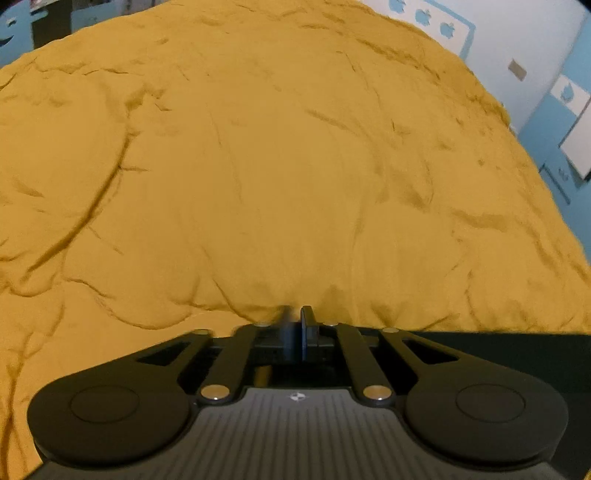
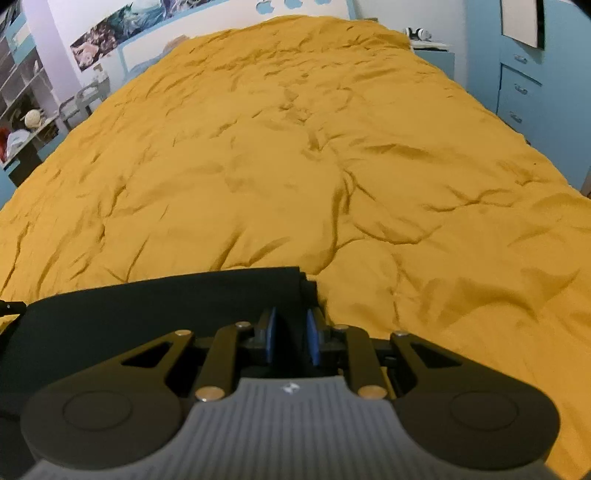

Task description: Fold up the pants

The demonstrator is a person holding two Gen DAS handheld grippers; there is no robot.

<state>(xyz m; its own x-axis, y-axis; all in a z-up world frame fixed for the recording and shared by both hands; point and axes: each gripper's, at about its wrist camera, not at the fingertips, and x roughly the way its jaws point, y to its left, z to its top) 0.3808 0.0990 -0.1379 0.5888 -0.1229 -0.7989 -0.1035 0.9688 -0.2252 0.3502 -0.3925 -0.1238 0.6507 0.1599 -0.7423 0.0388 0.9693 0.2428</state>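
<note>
black pants (image 2: 147, 314) on mustard bedspread (image 2: 295, 166); nothing legible

Black pants (image 2: 147, 306) lie on a plain mustard-yellow bedcover (image 2: 295, 166); the gripper fingers (image 2: 271, 332) have blue pads.

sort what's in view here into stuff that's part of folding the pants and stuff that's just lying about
Part of the job:
- black pants, folded stack at the bed's near edge
- left gripper, jaws nearly closed
- right gripper, fabric between its blue pads
- mustard bedspread, the work surface

Just lying about:
- headphones on the nightstand
- ball on the shelf
- blue drawers
- wall poster
</note>
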